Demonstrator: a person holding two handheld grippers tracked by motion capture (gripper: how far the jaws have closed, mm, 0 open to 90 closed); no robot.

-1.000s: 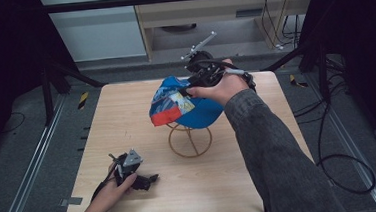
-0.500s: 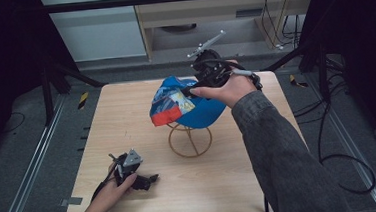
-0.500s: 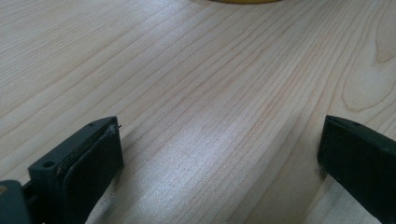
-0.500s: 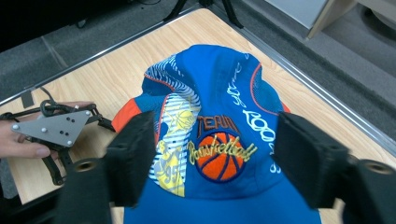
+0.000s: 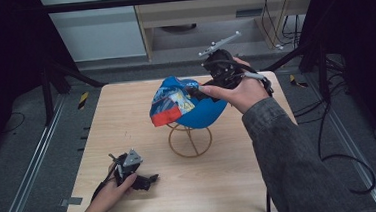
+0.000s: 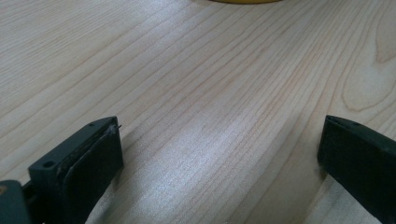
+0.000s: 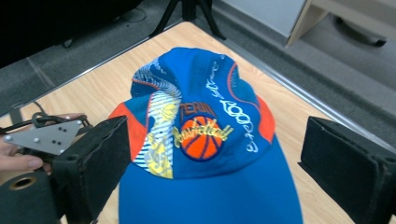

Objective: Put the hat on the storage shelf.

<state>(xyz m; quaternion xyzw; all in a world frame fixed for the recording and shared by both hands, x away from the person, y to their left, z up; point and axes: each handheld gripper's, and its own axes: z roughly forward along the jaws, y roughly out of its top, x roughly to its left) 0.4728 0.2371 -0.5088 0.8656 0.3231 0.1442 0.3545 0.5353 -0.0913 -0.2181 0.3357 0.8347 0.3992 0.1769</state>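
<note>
A blue cap (image 5: 181, 104) with red patches and an orange basketball badge (image 7: 201, 135) rests on a gold wire stand (image 5: 190, 141) at the table's middle. My right gripper (image 5: 202, 91) hovers at the cap's right side, held by a hand in a grey sleeve. In the right gripper view its jaws (image 7: 215, 126) have just been opening and stand wide apart above the cap, pressing on nothing. My left gripper (image 5: 148, 180) lies low on the wood at the front left. Its jaws (image 6: 220, 122) are open with bare table between them.
The light wooden table (image 5: 127, 120) has dark floor and metal rails around it. A wooden shelf unit (image 5: 229, 13) stands behind. The stand's yellow base rim (image 6: 243, 1) lies just ahead of the left jaws. The left hand's grey plate (image 7: 46, 137) sits beyond the cap.
The right gripper has opened and drawn a little to the right, off the cap, which stays draped on the stand. The left hand has kept still.
</note>
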